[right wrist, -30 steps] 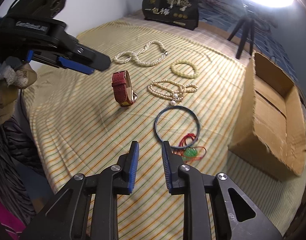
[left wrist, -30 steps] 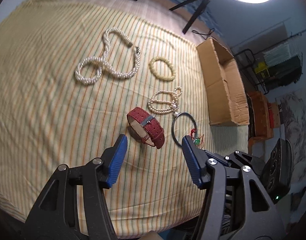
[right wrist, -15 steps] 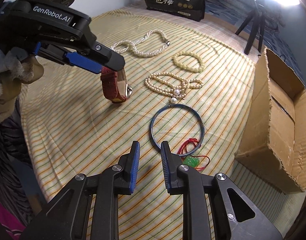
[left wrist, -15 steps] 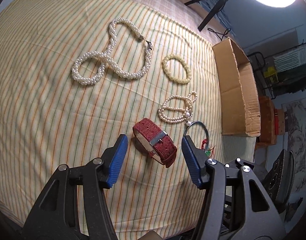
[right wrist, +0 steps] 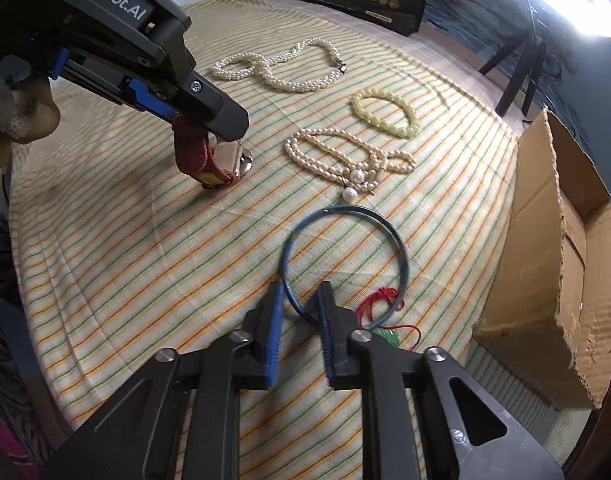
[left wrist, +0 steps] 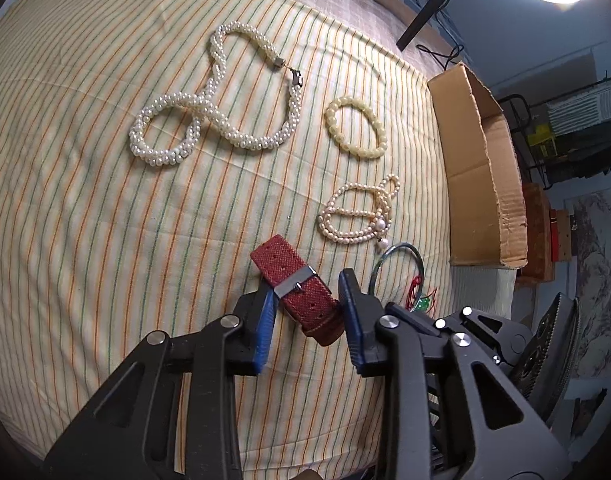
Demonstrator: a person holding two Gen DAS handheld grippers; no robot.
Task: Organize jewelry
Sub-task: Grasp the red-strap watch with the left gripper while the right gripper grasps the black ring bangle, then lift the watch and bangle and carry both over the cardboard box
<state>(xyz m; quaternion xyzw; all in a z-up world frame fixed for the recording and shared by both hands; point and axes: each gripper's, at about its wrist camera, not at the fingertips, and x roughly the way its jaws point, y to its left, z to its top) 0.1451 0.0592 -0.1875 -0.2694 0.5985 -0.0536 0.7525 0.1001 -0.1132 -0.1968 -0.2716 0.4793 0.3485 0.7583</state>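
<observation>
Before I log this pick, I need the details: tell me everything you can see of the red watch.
The red watch has a woven-looking dark red strap with punched holes, a metal buckle and a pale lining; a silvery case shows in the right wrist view. It stands on edge on the striped cloth, strap looped. The left tongs straddle it, jaws closing, blue pads at either side of the strap. It lies apart from the other jewelry.

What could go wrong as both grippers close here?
1. The left gripper is closing on the red watch strap near its buckle; the watch could twist or slip when lifted.
2. The right gripper is closing on the thin blue bangle; it may pinch the striped cloth, or the red cord could snag.
</observation>
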